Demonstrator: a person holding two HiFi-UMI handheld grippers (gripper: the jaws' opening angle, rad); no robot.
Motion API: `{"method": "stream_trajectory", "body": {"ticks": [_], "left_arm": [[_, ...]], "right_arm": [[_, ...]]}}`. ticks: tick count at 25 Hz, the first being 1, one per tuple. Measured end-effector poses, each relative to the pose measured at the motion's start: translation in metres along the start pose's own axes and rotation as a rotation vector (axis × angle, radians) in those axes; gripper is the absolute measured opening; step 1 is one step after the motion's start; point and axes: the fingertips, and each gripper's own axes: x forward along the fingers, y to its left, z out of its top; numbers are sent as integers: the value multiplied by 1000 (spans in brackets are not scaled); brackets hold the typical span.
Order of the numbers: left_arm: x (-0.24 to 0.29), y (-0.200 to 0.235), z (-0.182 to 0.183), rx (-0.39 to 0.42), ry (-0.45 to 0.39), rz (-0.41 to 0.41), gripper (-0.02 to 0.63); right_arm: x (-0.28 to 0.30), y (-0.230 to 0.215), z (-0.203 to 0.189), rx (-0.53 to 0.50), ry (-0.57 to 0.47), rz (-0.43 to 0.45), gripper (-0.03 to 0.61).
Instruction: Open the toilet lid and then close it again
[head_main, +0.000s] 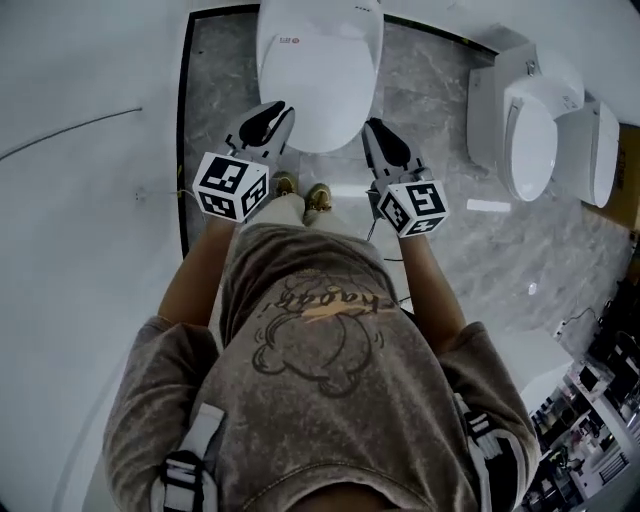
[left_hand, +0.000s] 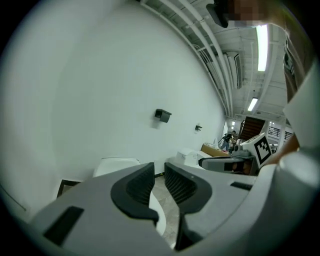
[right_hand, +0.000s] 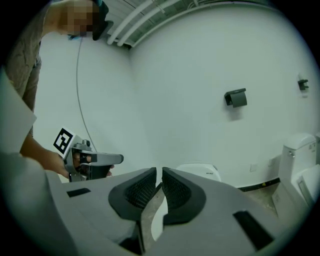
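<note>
Claws: two. The left claw holds its jaws spread by a narrow gap with nothing between them. The right claw shows a slimmer slit, pads not touching, and is also empty.

Toilets: three. The white oval toilet lid lies shut directly ahead, clear of both claws. Two further white toilets stand at the right, and grey marbled floor lies open between. A black edging strip bounds its left side.

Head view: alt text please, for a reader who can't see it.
Seen from above, a person stands facing a white toilet with its lid down, holding the left gripper and the right gripper out before it, neither touching it. More white toilets stand to the right on the grey stone floor.
</note>
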Motion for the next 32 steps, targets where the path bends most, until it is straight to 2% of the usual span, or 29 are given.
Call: {"method": "stream_trajectory", "body": {"ticks": [4, 10, 17, 32], "left_arm": [[-39, -21, 45, 16, -52, -8, 67], [-80, -31, 70, 38, -114, 15, 57], [-91, -11, 73, 92, -191, 86, 14], [-86, -13, 69, 70, -184, 101, 11]], "right_arm": [[-34, 21, 43, -6, -44, 4, 55], [-69, 38, 77, -7, -137, -53, 49], [-67, 34, 77, -37, -184, -103, 32], [-68, 28, 73, -48, -178, -124, 26]]}}
